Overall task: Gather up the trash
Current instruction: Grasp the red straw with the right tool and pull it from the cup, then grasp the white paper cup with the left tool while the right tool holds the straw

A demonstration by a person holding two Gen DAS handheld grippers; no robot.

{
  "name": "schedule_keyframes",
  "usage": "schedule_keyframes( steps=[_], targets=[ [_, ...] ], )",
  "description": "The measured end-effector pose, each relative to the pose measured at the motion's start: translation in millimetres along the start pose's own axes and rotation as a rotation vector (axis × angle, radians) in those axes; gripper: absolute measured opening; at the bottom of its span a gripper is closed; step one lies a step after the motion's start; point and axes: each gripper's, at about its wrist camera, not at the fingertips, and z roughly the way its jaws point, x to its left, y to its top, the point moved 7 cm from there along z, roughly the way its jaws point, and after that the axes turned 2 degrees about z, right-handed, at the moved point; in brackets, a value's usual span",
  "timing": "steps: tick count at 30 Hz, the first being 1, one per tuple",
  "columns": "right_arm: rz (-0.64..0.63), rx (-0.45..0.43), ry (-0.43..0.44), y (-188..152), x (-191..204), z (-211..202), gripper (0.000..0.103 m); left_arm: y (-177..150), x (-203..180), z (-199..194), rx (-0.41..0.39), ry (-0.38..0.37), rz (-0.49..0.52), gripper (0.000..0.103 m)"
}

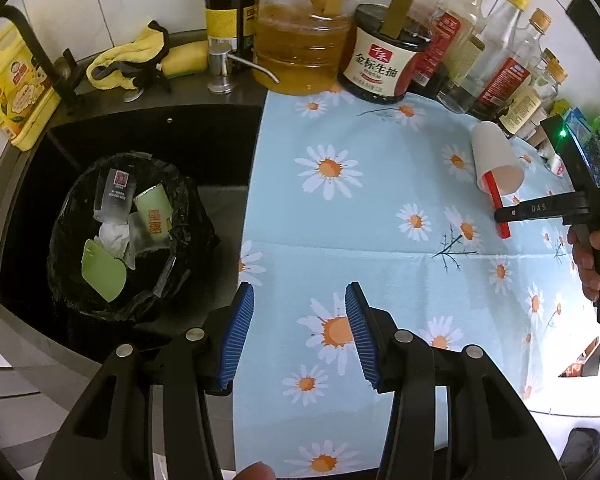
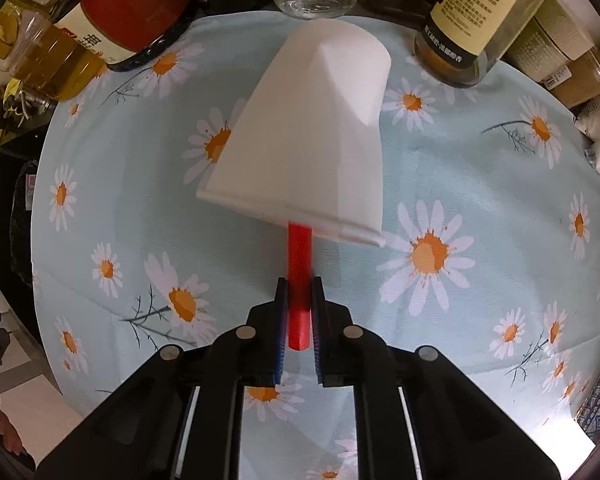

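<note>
Red straw (image 2: 299, 280) lies on the daisy cloth (image 2: 480, 184) near the worktop's back edge, far end tucked into a tipped white cup (image 2: 300, 136). The straw's long axis runs straight out from the right gripper (image 2: 299, 316) toward the cup, and that gripper points down on it, jaws narrowed onto the near end, pads touching both sides. Cup looks likely to ride along if the straw lifts, can't be sure. Bottles crowd the back edge just behind the cup. Left gripper (image 1: 298, 334) hangs over the cloth's left edge, jaws half-spread with nothing between them, well apart from the straw. Bin (image 1: 120, 240), bagged and part full, sits in the sink (image 1: 204, 140) past the cloth's left edge, so the carry goes left across the cloth.
</note>
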Motion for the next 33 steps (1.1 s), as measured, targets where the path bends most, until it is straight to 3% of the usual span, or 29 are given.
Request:
schedule_keyframes(
  steps=[7, 17, 20, 33],
  targets=[
    [0.011, -0.026, 0.066, -34, -3, -17, 0.012, 8, -29, 3, 0.008, -0.014, 0.079, 0.046],
    [0.107, -0.090, 0.173, -81, -24, -52, 0.012, 44, -98, 2, -0.014, -0.057, 0.243, 0.046],
    [0.129, -0.119, 0.191, -88, -34, -65, 0.012, 54, -118, 3, -0.022, -0.066, 0.273, 0.053],
    [0.192, -0.187, 0.295, -96, -79, -79, 0.013, 99, -200, 34, 0.030, -0.097, 0.352, 0.053]
  ],
)
